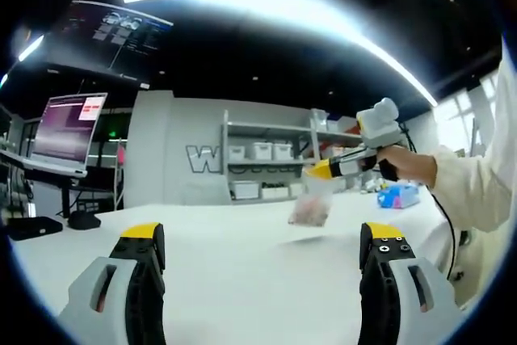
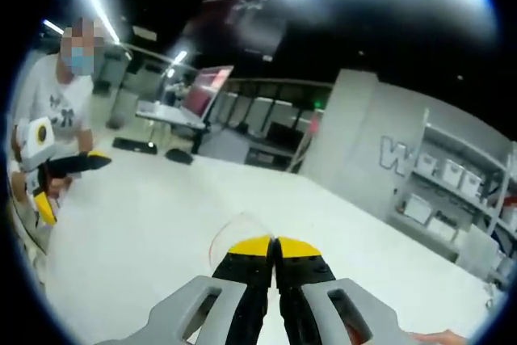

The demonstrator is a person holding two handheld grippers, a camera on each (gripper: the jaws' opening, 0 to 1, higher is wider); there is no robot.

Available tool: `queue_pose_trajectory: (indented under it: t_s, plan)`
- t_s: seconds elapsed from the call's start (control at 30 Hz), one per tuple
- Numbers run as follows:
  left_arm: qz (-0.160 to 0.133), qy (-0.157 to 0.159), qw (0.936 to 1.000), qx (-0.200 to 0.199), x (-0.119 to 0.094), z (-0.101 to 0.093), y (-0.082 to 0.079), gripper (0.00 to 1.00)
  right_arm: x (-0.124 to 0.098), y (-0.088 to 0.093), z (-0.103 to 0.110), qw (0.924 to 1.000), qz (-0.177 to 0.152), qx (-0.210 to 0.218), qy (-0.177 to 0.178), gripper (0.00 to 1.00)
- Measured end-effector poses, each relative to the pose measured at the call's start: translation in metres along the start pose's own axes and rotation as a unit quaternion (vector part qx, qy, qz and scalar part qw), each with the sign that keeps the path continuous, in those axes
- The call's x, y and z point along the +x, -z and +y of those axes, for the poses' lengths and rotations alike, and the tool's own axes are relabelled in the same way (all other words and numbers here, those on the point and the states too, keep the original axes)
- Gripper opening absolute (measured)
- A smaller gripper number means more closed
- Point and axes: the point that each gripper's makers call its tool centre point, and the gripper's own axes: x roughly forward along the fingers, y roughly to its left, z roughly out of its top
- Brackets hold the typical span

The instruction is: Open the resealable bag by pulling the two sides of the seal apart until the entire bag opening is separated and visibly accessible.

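Bag contents blurred in my left gripper view; I make out only something pinkish inside. In my right gripper view just a clear curved edge of the resealable bag (image 2: pixel 236 230) shows past the tips. Right gripper (image 2: pixel 274 246): jaws pressed together, pinching the bag's top, held by a hand (image 1: pixel 408 164) above the white table (image 1: pixel 242 272); bag hangs below. Left gripper (image 1: pixel 262 236): jaws wide, nothing between them. Shelving (image 1: pixel 266 167) behind, monitor (image 1: pixel 69 128) off to one side.
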Motion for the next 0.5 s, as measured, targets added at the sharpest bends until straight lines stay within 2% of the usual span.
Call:
queue_pose_trajectory:
  t_s: [0.5]
  plan:
    - [0.003,-0.001,1.0,-0.005,0.0,0.002,0.003,0.99,0.017,0.01,-0.012,0.9998,0.015,0.016,0.003,0.0]
